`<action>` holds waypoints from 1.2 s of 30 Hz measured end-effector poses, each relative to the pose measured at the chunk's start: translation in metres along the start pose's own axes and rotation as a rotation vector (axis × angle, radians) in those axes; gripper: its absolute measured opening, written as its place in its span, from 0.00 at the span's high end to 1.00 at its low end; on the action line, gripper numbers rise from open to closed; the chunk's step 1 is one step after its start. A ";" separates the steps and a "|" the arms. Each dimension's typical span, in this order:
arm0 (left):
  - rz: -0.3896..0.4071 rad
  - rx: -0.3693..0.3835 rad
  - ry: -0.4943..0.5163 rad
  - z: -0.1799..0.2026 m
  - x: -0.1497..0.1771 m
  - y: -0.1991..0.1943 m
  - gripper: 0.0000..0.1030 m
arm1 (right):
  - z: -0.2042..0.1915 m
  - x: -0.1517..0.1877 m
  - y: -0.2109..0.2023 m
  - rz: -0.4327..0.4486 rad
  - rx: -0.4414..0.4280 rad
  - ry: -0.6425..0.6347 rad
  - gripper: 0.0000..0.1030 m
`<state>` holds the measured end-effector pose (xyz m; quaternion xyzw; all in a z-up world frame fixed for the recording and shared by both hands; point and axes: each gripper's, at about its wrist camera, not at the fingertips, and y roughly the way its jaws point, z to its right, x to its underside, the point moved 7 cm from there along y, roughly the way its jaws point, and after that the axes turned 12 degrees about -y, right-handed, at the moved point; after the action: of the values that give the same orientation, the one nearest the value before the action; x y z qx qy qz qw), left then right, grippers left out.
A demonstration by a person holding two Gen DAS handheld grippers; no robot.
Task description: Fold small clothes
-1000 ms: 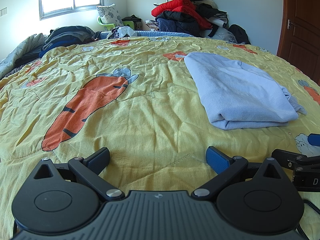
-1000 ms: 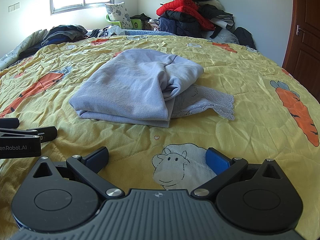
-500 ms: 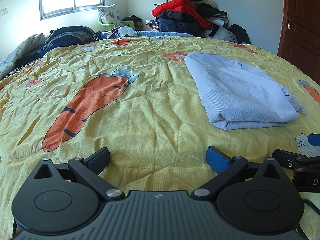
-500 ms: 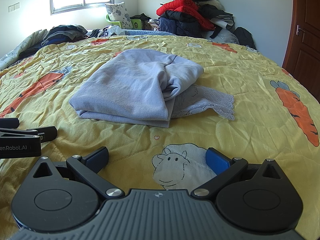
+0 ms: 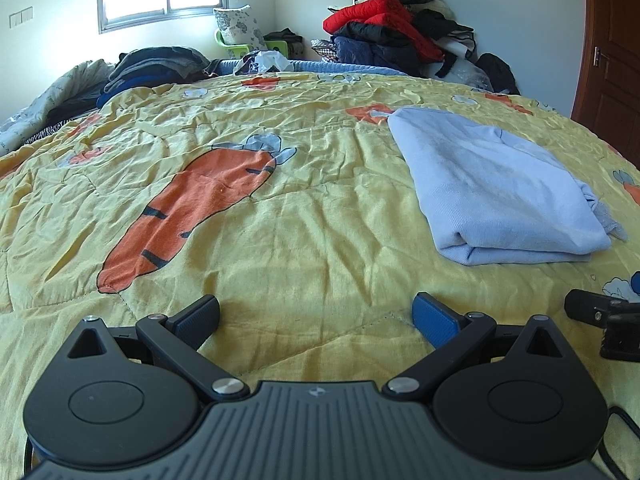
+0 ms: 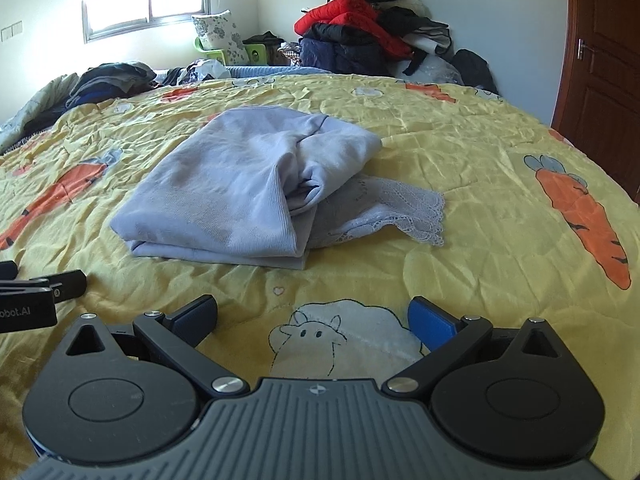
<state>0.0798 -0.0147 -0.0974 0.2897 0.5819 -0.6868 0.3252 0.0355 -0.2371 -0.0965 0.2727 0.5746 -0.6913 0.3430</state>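
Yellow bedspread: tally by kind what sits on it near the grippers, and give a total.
Folded light-blue garments: 1
Grey lace-trimmed pieces sticking out from under it: 1
Open grippers resting on the bedspread: 2, left gripper and right gripper
Total: 4

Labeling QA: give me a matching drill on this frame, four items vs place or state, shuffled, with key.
Items:
1. light blue garment
2. lace trim
3. left tongs
4. red jacket

Place or state:
A. on top of the clothes pile by the far wall
B. folded on the yellow quilt
C. open, nothing between the pads
D. sticking out from the fold on the door side

Pairs: 1-B, 2-D, 3-C, 4-A
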 end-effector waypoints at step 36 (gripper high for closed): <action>0.000 0.000 0.000 -0.001 0.000 0.000 0.00 | -0.003 -0.001 0.001 -0.002 -0.007 -0.002 0.00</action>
<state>0.0796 -0.0140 -0.0973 0.2895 0.5818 -0.6870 0.3252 0.0364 -0.2343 -0.0967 0.2705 0.5768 -0.6899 0.3439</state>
